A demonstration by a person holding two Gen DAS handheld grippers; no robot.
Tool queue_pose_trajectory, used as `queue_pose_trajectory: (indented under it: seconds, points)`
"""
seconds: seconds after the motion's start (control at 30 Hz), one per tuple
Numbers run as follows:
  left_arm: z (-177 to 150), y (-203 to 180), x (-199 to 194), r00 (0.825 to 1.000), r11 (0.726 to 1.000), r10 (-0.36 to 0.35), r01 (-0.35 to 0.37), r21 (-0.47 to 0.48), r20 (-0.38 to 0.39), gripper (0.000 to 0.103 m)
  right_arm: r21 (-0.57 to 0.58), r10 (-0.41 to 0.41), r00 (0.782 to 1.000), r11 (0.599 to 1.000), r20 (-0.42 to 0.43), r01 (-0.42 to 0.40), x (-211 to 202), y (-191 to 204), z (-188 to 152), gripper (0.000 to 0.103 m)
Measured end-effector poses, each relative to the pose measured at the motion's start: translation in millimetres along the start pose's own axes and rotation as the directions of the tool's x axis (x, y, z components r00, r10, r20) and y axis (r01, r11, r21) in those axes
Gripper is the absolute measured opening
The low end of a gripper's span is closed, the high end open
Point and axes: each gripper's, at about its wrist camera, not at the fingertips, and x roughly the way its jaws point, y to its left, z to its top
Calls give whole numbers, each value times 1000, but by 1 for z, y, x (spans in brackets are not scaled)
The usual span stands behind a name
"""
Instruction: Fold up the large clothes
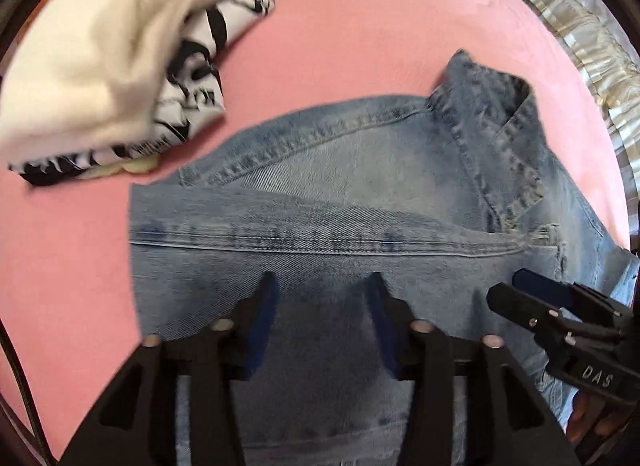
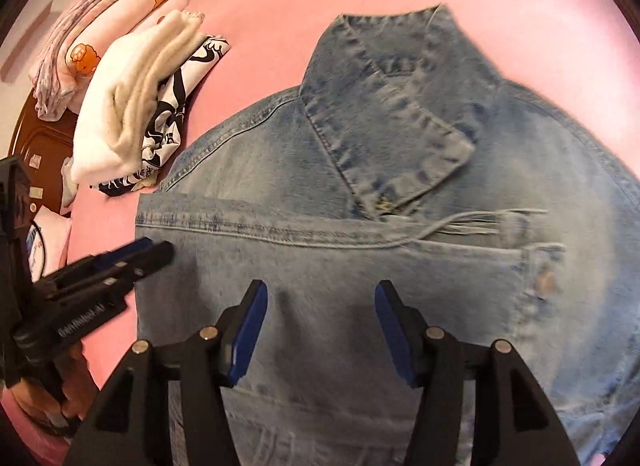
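Already the denim jacket (image 1: 360, 193) looks part-folded in the left wrist view — its lower half doubled up over the chest, collar toward the far right edge of the pink bed (image 1: 360, 25). The left gripper (image 1: 322, 286) hangs over it, jaws apart, nothing between them. A folded pile (image 1: 100, 65) waits near the far left corner.

From the right wrist view, the right gripper (image 2: 320, 294) likewise stands released above the denim — I'd say more folds remain.
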Motion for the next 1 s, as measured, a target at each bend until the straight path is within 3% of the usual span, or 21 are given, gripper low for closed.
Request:
queue_pose_trajectory:
  seconds: [0.2, 0.27, 0.33, 0.4, 0.47, 0.57, 0.63, 0.7, 0.8, 0.87, 0.93, 1.0]
  points:
    - [7, 16, 33, 999, 999, 24, -25, -47, -25, 56, 15, -7, 999, 1000, -32, 7, 26, -8, 4, 56]
    - [10, 20, 38, 999, 999, 36, -37, -21, -34, 58, 42, 1, 999, 999, -37, 1, 26, -17, 5, 51]
    - [12, 26, 40, 999, 999, 35, -35, 4, -41, 58, 106, -4, 999, 994, -42, 8, 23, -32, 6, 38]
    - [12, 34, 39, 997, 997, 70, -69, 32, -36, 58, 148, -14, 999, 989, -43, 20, 19, -44, 6, 36]
    - [9, 51, 37, 990, 990, 140, -139, 38, -28, 59, 153, -104, 993, 982, -46, 110, 13, -53, 5, 36]
    - [8, 84, 37, 992, 992, 121, -122, -12, -48, 61, 193, -144, 989, 970, -40, 149, 4, -67, 0, 36]
    - [8, 96, 35, 982, 982, 187, -187, 0, -39, 71, 203, -178, 983, 962, -36, 181, -2, -72, -6, 36]
    - [9, 105, 32, 976, 976, 216, -216, 13, -25, 71, 209, -199, 979, 957, -36, 202, -5, -72, -9, 36]
    - [11, 114, 27, 979, 979, 202, -202, 7, -24, 71, 238, -286, 958, 928, -32, 285, -13, -69, -15, 40]
    - [11, 119, 19, 980, 980, 199, -199, 25, 0, 71, 274, -292, 956, 918, -22, 287, -21, -71, -20, 41]
    - [12, 120, 12, 986, 985, 168, -168, 26, 19, 71, 309, -303, 953, 905, -16, 293, -31, -73, -28, 57]
    - [7, 116, 2, 991, 991, 130, -131, 19, 29, 71, 315, -320, 947, 899, -8, 306, -42, -71, -35, 60]
